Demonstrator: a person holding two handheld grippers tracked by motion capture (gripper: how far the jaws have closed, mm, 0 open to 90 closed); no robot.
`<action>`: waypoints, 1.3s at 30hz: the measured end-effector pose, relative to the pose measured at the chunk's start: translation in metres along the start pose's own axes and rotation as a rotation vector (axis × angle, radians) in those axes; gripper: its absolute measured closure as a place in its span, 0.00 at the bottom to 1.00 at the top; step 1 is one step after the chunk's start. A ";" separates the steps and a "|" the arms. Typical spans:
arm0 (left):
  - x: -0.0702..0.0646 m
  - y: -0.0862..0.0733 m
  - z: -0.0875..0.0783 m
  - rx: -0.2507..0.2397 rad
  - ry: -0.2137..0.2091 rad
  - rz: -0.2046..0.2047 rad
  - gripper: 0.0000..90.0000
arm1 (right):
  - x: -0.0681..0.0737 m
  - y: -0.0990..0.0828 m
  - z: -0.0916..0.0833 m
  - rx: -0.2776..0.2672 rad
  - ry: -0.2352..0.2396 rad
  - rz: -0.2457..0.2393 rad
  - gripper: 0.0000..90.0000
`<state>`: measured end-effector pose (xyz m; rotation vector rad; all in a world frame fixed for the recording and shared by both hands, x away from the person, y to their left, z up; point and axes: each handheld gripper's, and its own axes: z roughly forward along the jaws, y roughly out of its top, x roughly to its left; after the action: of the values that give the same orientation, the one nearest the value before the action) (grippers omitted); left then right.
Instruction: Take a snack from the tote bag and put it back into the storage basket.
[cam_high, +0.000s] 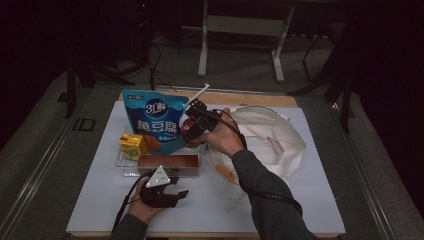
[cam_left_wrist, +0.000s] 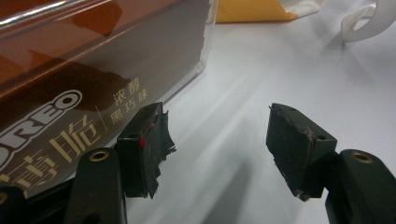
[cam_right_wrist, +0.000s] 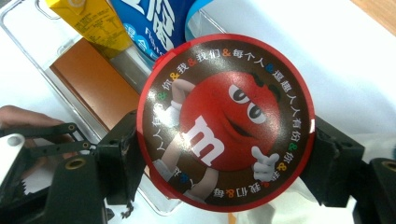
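My right gripper (cam_right_wrist: 219, 154) is clamped on a round M&M's tin (cam_right_wrist: 224, 121); in its own view the two black jaws press the tin's left and right edges, and the lid with the red character faces the camera. From the high view, that gripper (cam_high: 192, 127) holds the tin (cam_high: 189, 131) up above the clear tray (cam_high: 122, 159), just in front of the blue snack bag (cam_high: 152, 117).

My left gripper (cam_left_wrist: 217, 140) stands spread wide with nothing between the jaws. Bare white table (cam_left_wrist: 261, 70) shows in the gap. Its left jaw sits right against the brown Oreo box (cam_left_wrist: 84, 79); I cannot tell whether it actually touches. In the high view this gripper (cam_high: 167, 192) rests low on the table, just in front of the box (cam_high: 169, 162), my hand (cam_high: 142, 207) behind it.

The yellow drink carton (cam_high: 132, 145) stands at the tray's left end, beside the bag. A white cloth bag (cam_high: 270, 135) lies crumpled to the right of my right hand (cam_high: 225, 137), and a small orange item (cam_high: 227, 174) lies on the table near my right forearm.
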<state>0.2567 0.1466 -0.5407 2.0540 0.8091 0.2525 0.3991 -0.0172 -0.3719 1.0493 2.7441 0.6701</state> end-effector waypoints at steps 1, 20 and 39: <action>0.000 0.000 0.000 0.000 0.000 0.001 0.42 | 0.001 0.000 0.002 0.002 0.001 -0.002 0.28; 0.000 0.000 0.000 -0.003 0.001 0.000 0.42 | 0.007 0.001 0.028 0.033 -0.012 0.016 0.28; 0.000 0.000 0.000 -0.003 0.002 0.001 0.42 | 0.006 -0.003 0.045 0.044 -0.058 0.025 0.28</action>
<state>0.2567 0.1468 -0.5407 2.0517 0.8082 0.2558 0.4049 0.0006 -0.4133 1.0961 2.7120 0.5761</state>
